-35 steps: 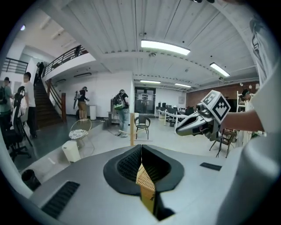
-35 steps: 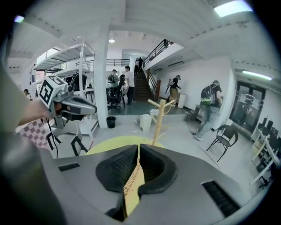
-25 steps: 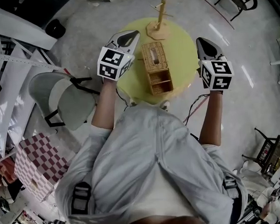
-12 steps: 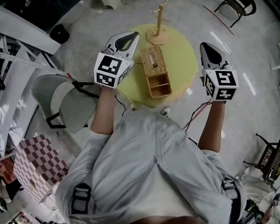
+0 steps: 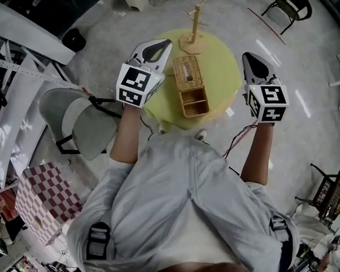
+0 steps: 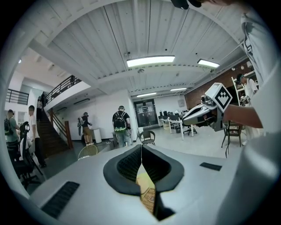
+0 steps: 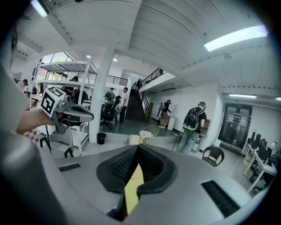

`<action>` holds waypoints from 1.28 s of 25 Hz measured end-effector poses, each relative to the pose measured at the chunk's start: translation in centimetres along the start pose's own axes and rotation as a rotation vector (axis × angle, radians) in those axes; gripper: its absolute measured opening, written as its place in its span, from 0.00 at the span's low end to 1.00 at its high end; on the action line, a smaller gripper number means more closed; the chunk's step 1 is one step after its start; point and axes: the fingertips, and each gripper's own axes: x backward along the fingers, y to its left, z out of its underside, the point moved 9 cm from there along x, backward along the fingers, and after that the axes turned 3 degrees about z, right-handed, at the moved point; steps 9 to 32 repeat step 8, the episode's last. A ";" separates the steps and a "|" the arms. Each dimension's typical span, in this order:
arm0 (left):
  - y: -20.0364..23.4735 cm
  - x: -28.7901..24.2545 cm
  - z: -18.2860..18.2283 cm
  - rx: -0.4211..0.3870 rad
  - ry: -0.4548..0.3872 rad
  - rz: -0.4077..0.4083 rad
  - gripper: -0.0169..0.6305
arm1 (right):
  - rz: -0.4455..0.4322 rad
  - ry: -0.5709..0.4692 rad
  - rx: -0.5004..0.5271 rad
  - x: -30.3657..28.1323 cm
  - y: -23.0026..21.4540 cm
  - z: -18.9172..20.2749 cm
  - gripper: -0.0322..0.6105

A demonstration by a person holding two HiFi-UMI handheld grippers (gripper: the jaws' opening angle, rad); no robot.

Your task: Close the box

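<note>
Near edge of bench (image 5: 228, 104) is hidden by torso (image 5: 185, 205). Left gripper (image 5: 163, 45) and right gripper (image 5: 250, 58) jaws are pressed together, empty; both are held higher than before.

Pale grey short-sleeved shirt (image 5: 185, 205), seam down middle. Black buckled straps (image 5: 96, 244) low on both sides. Left tool (image 5: 164, 45): white shell, black inset, marker cube (image 5: 136, 83) with black-and-white squares. Right tool (image 5: 249, 59): same build, thin dark cable (image 5: 237, 139) trailing below.

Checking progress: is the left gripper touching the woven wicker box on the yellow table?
Apart. The head view shows bare yellow table between the left gripper and the woven wicker box.
</note>
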 end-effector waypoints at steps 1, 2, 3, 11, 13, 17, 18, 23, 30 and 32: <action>0.0 0.0 0.0 -0.002 0.000 0.002 0.07 | 0.001 0.001 0.002 0.0 0.0 -0.1 0.09; 0.0 0.1 -0.1 -0.004 -0.002 0.003 0.07 | 0.000 0.000 0.003 0.0 0.1 -0.1 0.09; 0.0 0.2 -0.2 -0.005 -0.003 0.004 0.07 | 0.000 0.000 0.004 0.1 0.2 -0.2 0.09; -0.4 0.7 -0.4 -0.008 -0.003 0.012 0.07 | -0.003 0.001 0.006 0.7 0.8 -0.3 0.09; -0.4 0.7 -0.4 -0.008 -0.003 0.012 0.07 | -0.003 0.001 0.006 0.7 0.8 -0.3 0.09; -0.4 0.7 -0.4 -0.008 -0.003 0.012 0.07 | -0.003 0.001 0.006 0.7 0.8 -0.3 0.09; -0.4 0.7 -0.4 -0.008 -0.003 0.012 0.07 | -0.003 0.001 0.006 0.7 0.8 -0.3 0.09; -0.4 0.7 -0.4 -0.008 -0.003 0.012 0.07 | -0.003 0.001 0.006 0.7 0.8 -0.3 0.09; -0.4 0.7 -0.4 -0.008 -0.003 0.012 0.07 | -0.003 0.001 0.006 0.7 0.8 -0.3 0.09; -0.4 0.7 -0.4 -0.008 -0.003 0.012 0.07 | -0.003 0.001 0.006 0.7 0.8 -0.3 0.09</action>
